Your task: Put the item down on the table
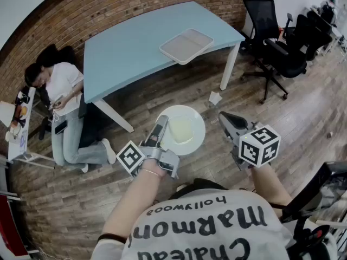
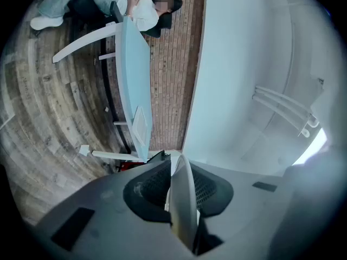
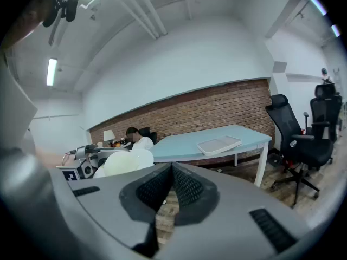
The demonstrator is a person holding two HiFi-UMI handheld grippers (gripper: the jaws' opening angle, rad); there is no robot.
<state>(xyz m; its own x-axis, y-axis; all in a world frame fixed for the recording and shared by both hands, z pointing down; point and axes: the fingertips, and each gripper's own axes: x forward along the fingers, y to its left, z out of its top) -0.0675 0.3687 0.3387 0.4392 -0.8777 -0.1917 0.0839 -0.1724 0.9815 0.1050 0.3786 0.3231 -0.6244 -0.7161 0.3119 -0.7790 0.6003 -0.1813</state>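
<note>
Pinching the rim of the white plate is the left tool; the right tool sits pressed together, empty.

Tray: on your worktop, at its near edge.
Office chairs: beyond its right corner.
Seated person: by its left corner.

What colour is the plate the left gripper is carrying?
The plate is white, with a pale yellowish square on it. The head view shows it best.
</note>
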